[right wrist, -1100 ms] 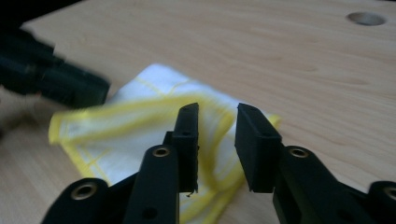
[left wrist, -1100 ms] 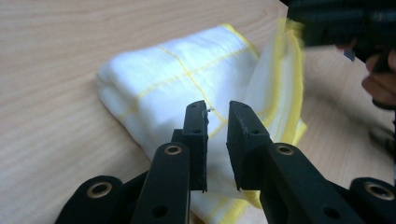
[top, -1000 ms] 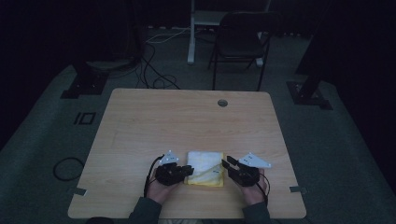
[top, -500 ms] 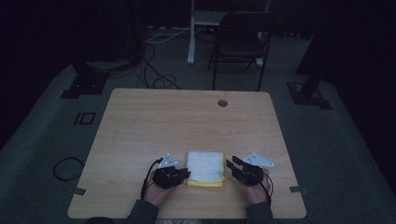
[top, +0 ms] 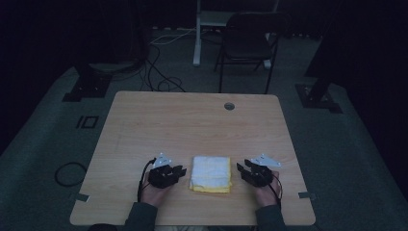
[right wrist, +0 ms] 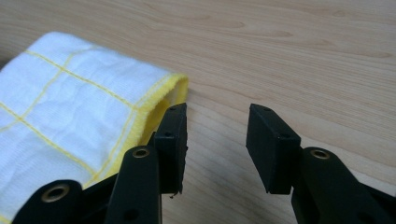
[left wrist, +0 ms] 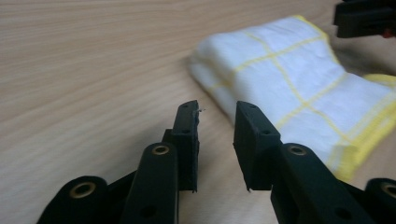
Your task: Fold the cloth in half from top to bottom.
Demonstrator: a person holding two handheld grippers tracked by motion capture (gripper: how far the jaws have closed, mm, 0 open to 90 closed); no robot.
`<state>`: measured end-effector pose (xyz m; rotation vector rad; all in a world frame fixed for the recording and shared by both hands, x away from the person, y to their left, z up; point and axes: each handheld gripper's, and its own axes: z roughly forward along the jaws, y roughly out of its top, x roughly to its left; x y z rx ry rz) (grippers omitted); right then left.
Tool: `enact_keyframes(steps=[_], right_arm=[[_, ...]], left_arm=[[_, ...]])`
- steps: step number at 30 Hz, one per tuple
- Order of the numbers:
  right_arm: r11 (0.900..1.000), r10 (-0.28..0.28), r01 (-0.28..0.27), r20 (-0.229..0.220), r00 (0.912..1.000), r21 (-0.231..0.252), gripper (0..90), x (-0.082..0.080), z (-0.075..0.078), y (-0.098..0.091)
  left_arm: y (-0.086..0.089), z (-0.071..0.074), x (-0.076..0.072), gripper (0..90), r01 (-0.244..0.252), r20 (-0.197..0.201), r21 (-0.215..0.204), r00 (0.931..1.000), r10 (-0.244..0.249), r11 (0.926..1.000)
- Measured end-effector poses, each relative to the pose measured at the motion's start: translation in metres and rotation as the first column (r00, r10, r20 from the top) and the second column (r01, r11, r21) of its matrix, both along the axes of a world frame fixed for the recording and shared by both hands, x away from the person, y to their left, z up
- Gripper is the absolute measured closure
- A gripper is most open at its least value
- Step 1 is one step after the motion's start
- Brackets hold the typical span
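Two grippers, left (top: 179,171) and right (top: 241,169), flank one folded cloth (top: 210,173) on the bench (top: 192,125); their fingers, just opening, hold nothing. Step judged: release after folding; next, withdraw clear.

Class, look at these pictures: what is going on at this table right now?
A person at a wooden table holds a gripper in each hand, one either side of a folded white cloth with yellow lines. The left gripper and right gripper have both just been opening, with nothing between their fingers. The cloth lies flat near the table's front edge, free of both grippers.
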<state>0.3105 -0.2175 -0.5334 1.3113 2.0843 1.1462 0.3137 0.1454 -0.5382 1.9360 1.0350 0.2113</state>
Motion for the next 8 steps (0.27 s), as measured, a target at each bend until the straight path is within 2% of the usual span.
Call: enact_keyframes(steps=[8], right_arm=[[0.9998,-0.021,0.021,-0.027,0.9994,0.0,56.9,0.006,-0.004,-0.004]], left_arm=[[0.026,0.005,0.013,67.8,-0.093,0.002,-0.037,0.9957,0.093,0.995]])
